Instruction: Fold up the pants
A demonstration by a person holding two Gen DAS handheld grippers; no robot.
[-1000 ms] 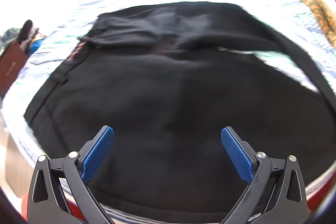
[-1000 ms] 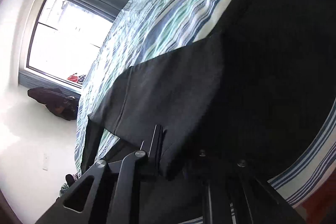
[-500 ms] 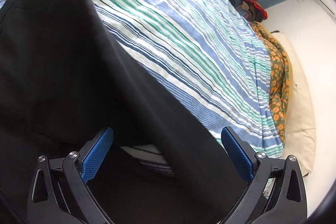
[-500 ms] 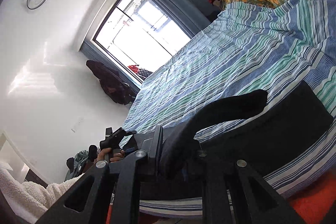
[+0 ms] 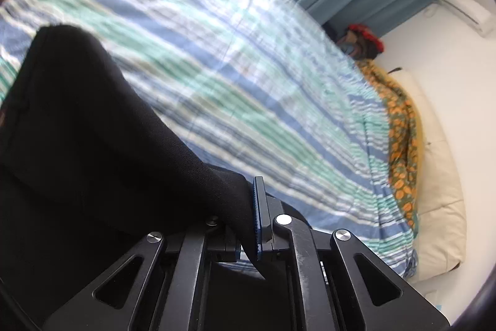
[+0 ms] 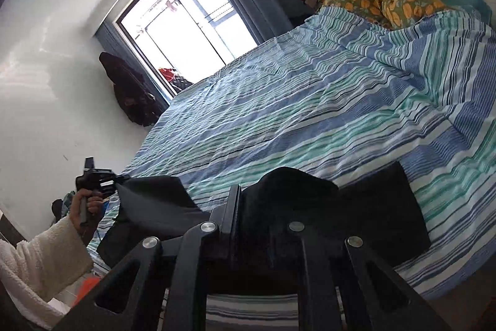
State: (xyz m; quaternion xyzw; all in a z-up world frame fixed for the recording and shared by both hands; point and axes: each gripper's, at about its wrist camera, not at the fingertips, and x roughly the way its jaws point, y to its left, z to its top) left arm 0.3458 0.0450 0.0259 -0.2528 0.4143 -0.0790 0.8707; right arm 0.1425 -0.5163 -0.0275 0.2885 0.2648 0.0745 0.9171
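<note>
We had the black woven pants (image 6: 384,207) lying near the foot edge of the bed with the blue, green and white striped sheet (image 6: 310,101), and we judged that both near corners were gripped so that this end could be carried over the rest, toward the far side of the bed, for a fold. The left tool (image 5: 252,219) was pressed together on a bunched edge of the dark cloth, its blue ribbed pad (image 5: 256,216) flat against the fabric. The right tool (image 6: 240,222) was likewise clamped on a raised hump of cloth, which stood clear of the bed. In the right wrist view, the hand (image 6: 88,202) in a fluffy white sleeve (image 6: 40,262) held the other corner up beside the bed's near edge, stretching the cloth between the grips.
</note>
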